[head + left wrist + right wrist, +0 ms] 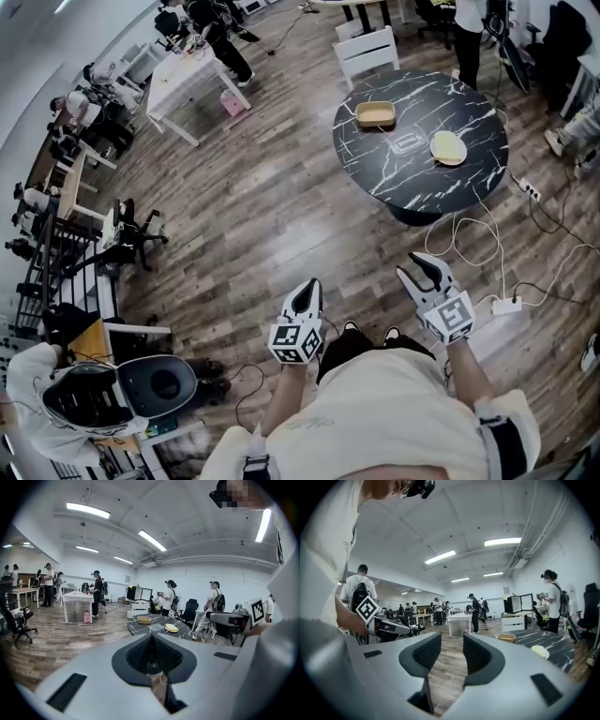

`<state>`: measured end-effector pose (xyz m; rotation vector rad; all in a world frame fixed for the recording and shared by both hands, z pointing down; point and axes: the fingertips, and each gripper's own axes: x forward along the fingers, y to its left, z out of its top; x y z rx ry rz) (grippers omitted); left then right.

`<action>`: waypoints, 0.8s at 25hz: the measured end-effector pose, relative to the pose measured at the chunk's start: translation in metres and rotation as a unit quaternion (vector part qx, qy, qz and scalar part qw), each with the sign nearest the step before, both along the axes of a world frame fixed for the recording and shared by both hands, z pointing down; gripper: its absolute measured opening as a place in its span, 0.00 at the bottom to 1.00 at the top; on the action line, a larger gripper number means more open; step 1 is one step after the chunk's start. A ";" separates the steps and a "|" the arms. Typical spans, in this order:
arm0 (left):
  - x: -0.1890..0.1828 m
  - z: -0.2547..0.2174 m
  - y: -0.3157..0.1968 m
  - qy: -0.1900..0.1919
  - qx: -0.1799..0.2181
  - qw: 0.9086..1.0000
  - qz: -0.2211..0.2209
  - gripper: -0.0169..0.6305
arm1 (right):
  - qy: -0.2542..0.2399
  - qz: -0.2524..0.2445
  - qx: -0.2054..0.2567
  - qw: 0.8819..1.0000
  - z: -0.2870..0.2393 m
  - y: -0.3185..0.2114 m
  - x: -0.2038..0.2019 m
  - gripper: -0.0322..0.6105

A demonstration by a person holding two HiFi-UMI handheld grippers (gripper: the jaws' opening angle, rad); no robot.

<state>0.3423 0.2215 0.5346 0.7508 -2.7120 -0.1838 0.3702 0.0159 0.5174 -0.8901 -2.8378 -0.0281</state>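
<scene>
- Over the brown wood floor [281, 206], the left gripper [304, 295] is hovering with its two jaws pressed tight together. They are pinching nothing (the left gripper view is showing only a thin dark line between them).
- At 3 o'clock from it, the right gripper [420, 270] is hovering too. Its jaws are standing apart, and only floor is showing in the gap.
- Both grippers are pointing toward 12 o'clock, and neither one is touching anything.
- A white plug box [507, 306] is lying low down at 4 o'clock from the right gripper, near it but not touching. White cords [469, 239] are looping away from it toward 12 o'clock.
- A round black table [469, 183] with white streaks is standing at 1 o'clock, well apart from both grippers.
- On that table, a tan box [375, 114] is sitting on the 10 o'clock side and a yellow plate [448, 147] is sitting on the 4 o'clock side. A clear tray [407, 143] is lying between them.
- A white chair [367, 52] is standing just beside the table's 11 o'clock edge.
- Far off at 10 o'clock, a white table [187, 80] is standing, with a person beside it.
</scene>
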 end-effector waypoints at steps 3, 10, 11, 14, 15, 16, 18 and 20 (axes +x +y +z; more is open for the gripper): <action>-0.012 0.000 0.009 0.002 0.005 1.000 -0.007 0.05 | 0.006 -0.010 0.005 1.000 0.002 0.010 -0.017 0.26; -0.059 0.026 0.052 0.030 0.018 0.999 -0.026 0.05 | 0.026 -0.032 0.019 0.999 0.012 0.050 -0.072 0.24; -0.071 0.026 0.059 0.029 0.021 0.999 -0.027 0.05 | 0.027 -0.032 0.024 0.999 0.011 0.056 -0.084 0.24; -0.115 0.013 0.084 0.011 0.031 0.999 -0.024 0.05 | 0.021 -0.025 0.032 0.999 -0.003 0.075 -0.122 0.24; -0.132 0.007 0.093 0.002 0.034 0.999 -0.024 0.05 | 0.016 -0.022 0.033 0.999 -0.010 0.082 -0.137 0.24; -0.148 0.002 0.102 -0.005 0.036 0.999 -0.023 0.05 | 0.011 -0.019 0.033 0.999 -0.016 0.090 -0.152 0.24; -0.175 -0.003 0.117 -0.013 0.040 0.999 -0.018 0.05 | 0.001 -0.013 0.034 0.999 -0.028 0.104 -0.178 0.24; -0.198 -0.004 0.128 -0.017 0.043 0.999 -0.008 0.05 | -0.005 -0.006 0.033 0.999 -0.036 0.117 -0.201 0.23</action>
